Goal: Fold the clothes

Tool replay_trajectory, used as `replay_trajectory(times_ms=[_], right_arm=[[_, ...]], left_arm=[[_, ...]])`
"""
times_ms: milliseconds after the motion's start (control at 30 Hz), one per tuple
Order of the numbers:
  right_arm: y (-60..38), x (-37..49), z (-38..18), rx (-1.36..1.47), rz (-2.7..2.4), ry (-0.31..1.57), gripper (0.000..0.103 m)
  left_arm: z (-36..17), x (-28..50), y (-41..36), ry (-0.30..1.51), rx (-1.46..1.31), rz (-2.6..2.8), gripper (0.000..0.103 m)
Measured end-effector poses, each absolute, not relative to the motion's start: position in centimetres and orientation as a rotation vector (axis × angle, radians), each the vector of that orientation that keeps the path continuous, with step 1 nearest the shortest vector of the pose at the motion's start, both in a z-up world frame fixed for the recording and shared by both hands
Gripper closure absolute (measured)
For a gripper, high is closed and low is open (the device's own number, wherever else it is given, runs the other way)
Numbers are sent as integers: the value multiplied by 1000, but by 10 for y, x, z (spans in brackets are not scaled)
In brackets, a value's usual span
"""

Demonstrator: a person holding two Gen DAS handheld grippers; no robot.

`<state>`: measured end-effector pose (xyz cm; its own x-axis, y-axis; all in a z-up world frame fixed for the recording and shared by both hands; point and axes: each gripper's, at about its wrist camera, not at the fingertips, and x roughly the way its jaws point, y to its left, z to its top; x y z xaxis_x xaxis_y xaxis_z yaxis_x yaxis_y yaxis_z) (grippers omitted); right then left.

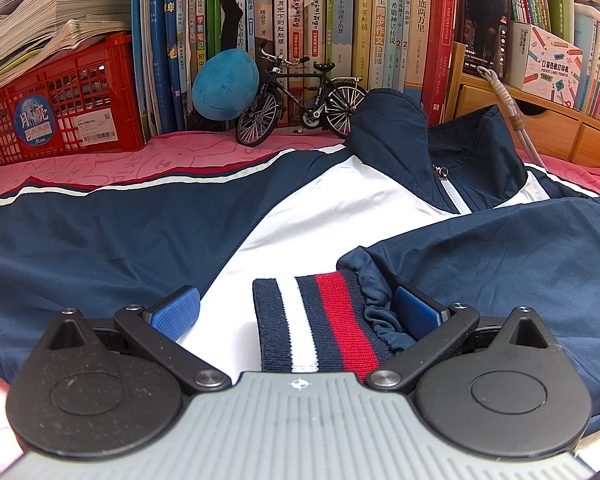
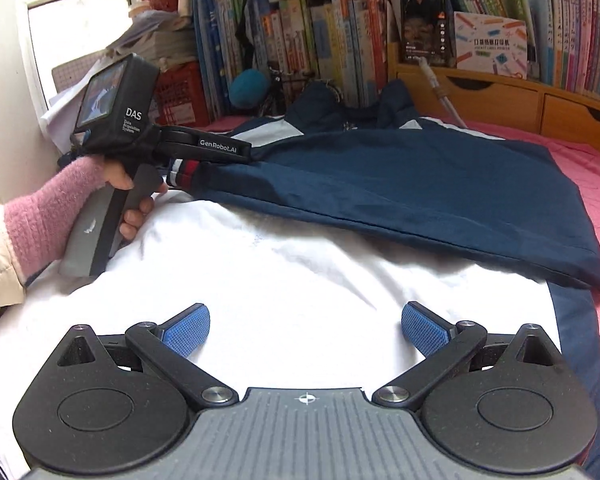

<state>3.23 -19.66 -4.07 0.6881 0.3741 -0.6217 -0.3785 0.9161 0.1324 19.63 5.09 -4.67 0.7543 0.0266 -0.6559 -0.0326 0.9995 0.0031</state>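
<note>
The left gripper (image 1: 296,312) hangs with its blue-padded jaws spread wide, straddling the striped knit cuff (image 1: 320,320) of a navy-and-white jacket (image 1: 100,248) without clamping it; the cuff lies flat on the jacket's white front panel. Seen from the right wrist, the right gripper (image 2: 305,330) is likewise spread wide with nothing between its pads, poised over the white panel (image 2: 292,264). Beyond it, a navy sleeve (image 2: 420,200) is folded across the jacket's body, its cuff end under the tip of the left gripper, which a hand (image 2: 134,196) in a pink knit sleeve (image 2: 48,212) holds by the handle. The jacket is spread on a pink cloth (image 1: 100,160) covering the surface, its collar (image 1: 440,140) toward the back. Behind stand a model bicycle (image 1: 300,100), a blue plush ball (image 1: 224,84), a red crate (image 1: 72,108), a row of books (image 1: 340,32) and a phone (image 1: 486,20) propped upright on wooden drawers (image 2: 540,100).
</note>
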Motion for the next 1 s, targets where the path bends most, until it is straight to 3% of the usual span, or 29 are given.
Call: replay_trajectory(times_ms=[1000], right_arm=[[-183,31,-43,-102,387,703,0]], left_arm=[[-46,196,52,716,-8,31,0]])
